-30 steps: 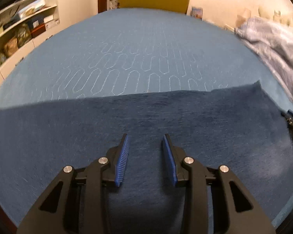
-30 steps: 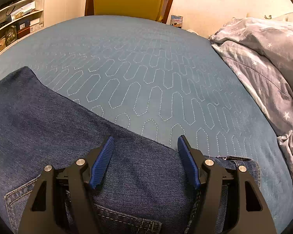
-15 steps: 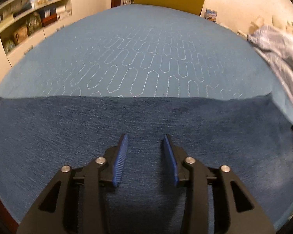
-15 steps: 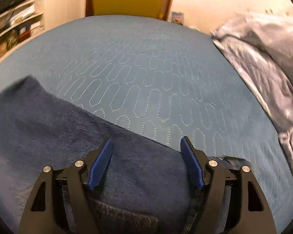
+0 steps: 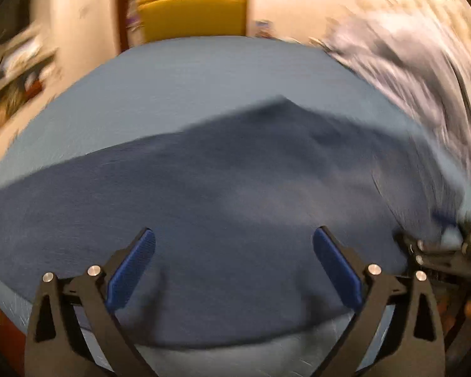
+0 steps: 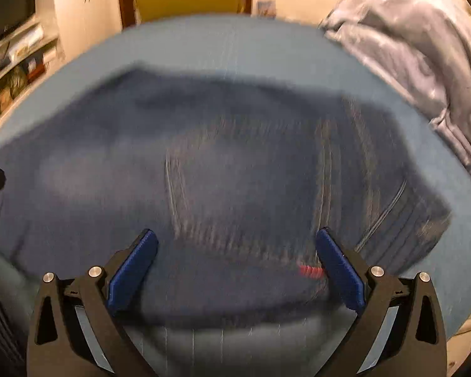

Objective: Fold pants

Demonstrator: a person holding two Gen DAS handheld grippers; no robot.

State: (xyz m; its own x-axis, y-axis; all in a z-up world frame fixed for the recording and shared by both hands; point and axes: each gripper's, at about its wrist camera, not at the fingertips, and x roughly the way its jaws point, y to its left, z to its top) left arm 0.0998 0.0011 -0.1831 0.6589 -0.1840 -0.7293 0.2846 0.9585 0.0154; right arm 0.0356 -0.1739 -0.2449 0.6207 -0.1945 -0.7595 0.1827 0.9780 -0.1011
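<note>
Dark blue jeans [image 5: 223,207] lie flat on the blue quilted bed, folded lengthwise, blurred by motion. In the right wrist view the jeans [image 6: 223,169] show a back pocket seam, waistband stitching at the right and a small red tag. My left gripper [image 5: 234,251] is wide open and empty above the near edge of the jeans. My right gripper [image 6: 235,251] is wide open and empty above the waist end. The right gripper also shows at the right edge of the left wrist view [image 5: 436,251].
A grey star-print duvet [image 6: 417,47] is heaped at the right of the bed [image 6: 204,47]. A yellow chair [image 5: 191,15] stands beyond the far edge. Shelves [image 6: 15,62] with clutter line the left wall.
Both grippers have pulled back and up from the jeans, so the whole garment's near edge now shows. The left jaws have opened from narrow to wide. The right stays open.
</note>
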